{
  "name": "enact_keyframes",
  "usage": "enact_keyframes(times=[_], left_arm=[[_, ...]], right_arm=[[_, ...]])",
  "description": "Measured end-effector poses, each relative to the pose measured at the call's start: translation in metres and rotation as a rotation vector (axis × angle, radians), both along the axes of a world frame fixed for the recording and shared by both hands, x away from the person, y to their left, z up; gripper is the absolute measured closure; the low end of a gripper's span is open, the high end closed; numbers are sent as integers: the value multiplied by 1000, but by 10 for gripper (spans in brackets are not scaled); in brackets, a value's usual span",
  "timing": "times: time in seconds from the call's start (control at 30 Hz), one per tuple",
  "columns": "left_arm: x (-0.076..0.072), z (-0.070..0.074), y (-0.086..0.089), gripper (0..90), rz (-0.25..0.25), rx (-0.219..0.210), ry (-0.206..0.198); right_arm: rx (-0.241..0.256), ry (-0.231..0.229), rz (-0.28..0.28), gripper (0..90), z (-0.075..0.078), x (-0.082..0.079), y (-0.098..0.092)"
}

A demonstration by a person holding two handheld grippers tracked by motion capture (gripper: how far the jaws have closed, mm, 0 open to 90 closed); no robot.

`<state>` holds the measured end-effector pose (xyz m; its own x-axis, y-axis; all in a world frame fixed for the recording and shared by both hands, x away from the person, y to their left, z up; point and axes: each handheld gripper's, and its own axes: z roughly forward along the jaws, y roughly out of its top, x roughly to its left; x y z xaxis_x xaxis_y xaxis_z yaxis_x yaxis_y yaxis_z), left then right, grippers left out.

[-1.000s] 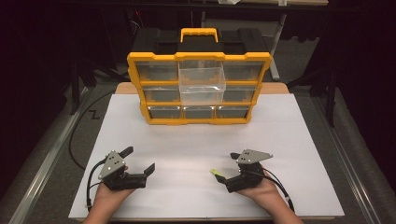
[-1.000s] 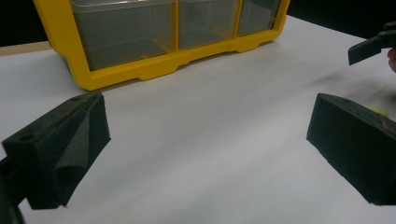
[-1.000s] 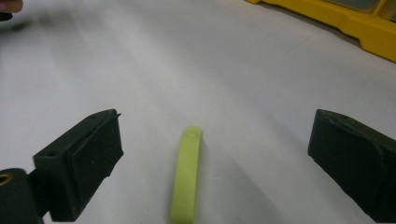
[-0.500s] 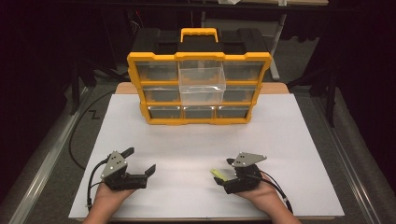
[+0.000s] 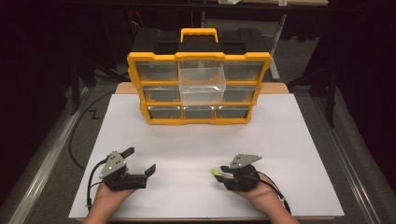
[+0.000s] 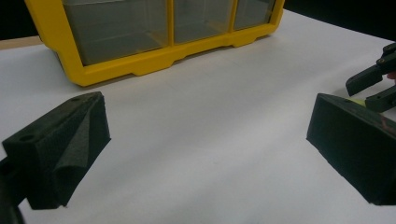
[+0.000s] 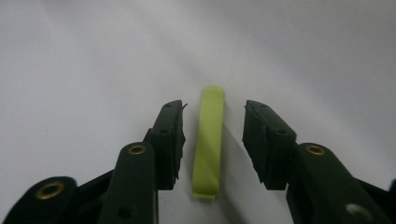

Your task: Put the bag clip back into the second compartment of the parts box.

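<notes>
A small yellow-green strip (image 7: 208, 144) lies flat on the white table sheet (image 5: 196, 140). It sits between the jaws of my right gripper (image 7: 214, 109), with a gap on each side, so the gripper is open around it. In the high view the strip (image 5: 215, 171) pokes out at the tip of the right gripper (image 5: 223, 171), near the front of the table. My left gripper (image 5: 138, 161) rests at the front left, its jaws wide apart and nothing between them. In the left gripper view the same gripper (image 6: 205, 121) faces bare sheet.
A yellow and black drawer organizer (image 5: 198, 88) stands at the back centre, with its clear middle drawer (image 5: 202, 84) pulled out. Its lower drawers (image 6: 116, 28) show in the left gripper view, and the right gripper (image 6: 373, 84) at that view's right edge. Dark floor surrounds the table.
My right gripper has edged slightly left, so its jaws now reach further along the strip, which stays in place. The left gripper has not moved.
</notes>
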<state>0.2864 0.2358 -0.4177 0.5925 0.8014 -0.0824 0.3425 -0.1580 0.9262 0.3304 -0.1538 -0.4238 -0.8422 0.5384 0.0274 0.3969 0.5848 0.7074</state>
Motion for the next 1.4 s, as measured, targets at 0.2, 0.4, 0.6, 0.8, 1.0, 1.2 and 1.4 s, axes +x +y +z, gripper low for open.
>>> enact_keyframes(times=[0.2,0.4,0.6,0.8,1.0,1.2,1.4], left_arm=[[1,-1,-1,4,-6,13,18],[2,-3,-2,4,-8,38,38],[2,-2,-2,13,-12,29,40],[1,0,1,30,-16,-1,45],[0,1,2,48,-12,-2,34],[-1,1,0,48,-19,-4,33],[-1,0,-2,15,-14,7,14]], right_arm=[[-22,-4,0,684,-1,-1,1],[-38,-12,13,710,-2,-2,4],[-54,-20,20,719,-4,-2,5],[-57,-21,20,740,-4,-2,6],[-54,-8,17,788,-4,0,5],[-56,-11,21,791,-4,0,5],[-59,-25,25,792,-3,-1,5]])
